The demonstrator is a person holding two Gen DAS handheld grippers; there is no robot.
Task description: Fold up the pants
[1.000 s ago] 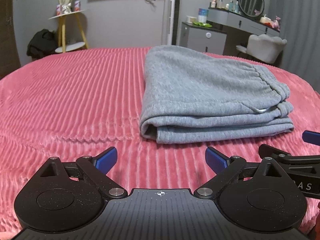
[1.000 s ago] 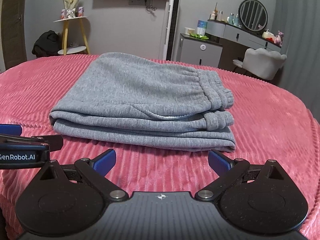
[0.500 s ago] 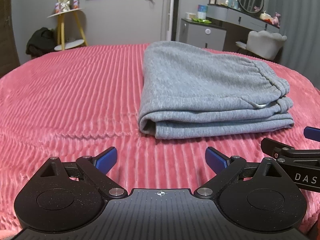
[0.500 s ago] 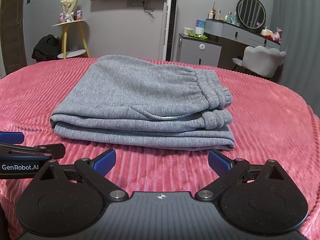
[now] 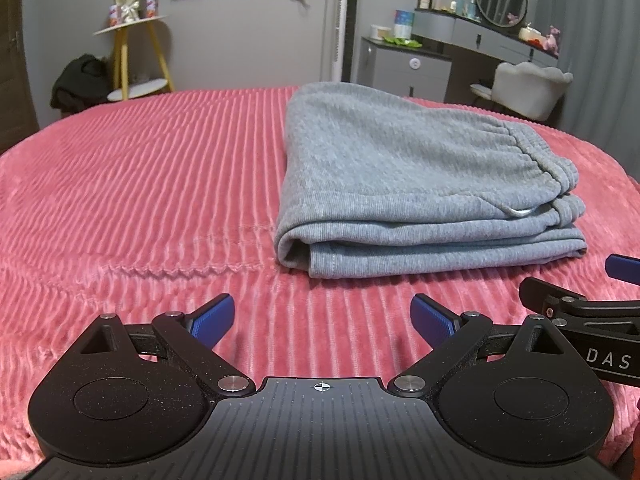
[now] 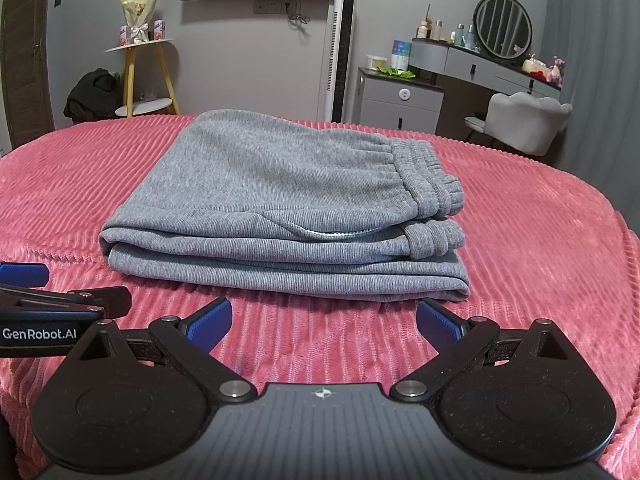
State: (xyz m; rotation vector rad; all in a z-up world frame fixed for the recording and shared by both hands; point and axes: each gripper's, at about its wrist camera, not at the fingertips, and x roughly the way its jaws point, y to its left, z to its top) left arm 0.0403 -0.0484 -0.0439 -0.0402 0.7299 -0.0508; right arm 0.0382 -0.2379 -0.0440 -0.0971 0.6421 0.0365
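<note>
Both pairs of jaws stood wide apart and held nothing: the left gripper and the right gripper hovered side by side over the pink ribbed bedspread, just short of the near edge of the grey sweatpants, touching neither cloth nor each other. The sweatpants lay on the bedspread in a compact stacked rectangle, several layers deep, with the rounded fold at the left and the elastic waistband and a ribbed cuff gathered at the right end. A pocket opening with a pale lining showed along the front face. Judged from this, the folding looked essentially finished: the layers sat squarely, edges roughly flush, nothing trailing onto the bed. What might remain was at most a light tidying of the bottom layer, which stuck out slightly at the near right corner, or simply pulling both grippers away.
</note>
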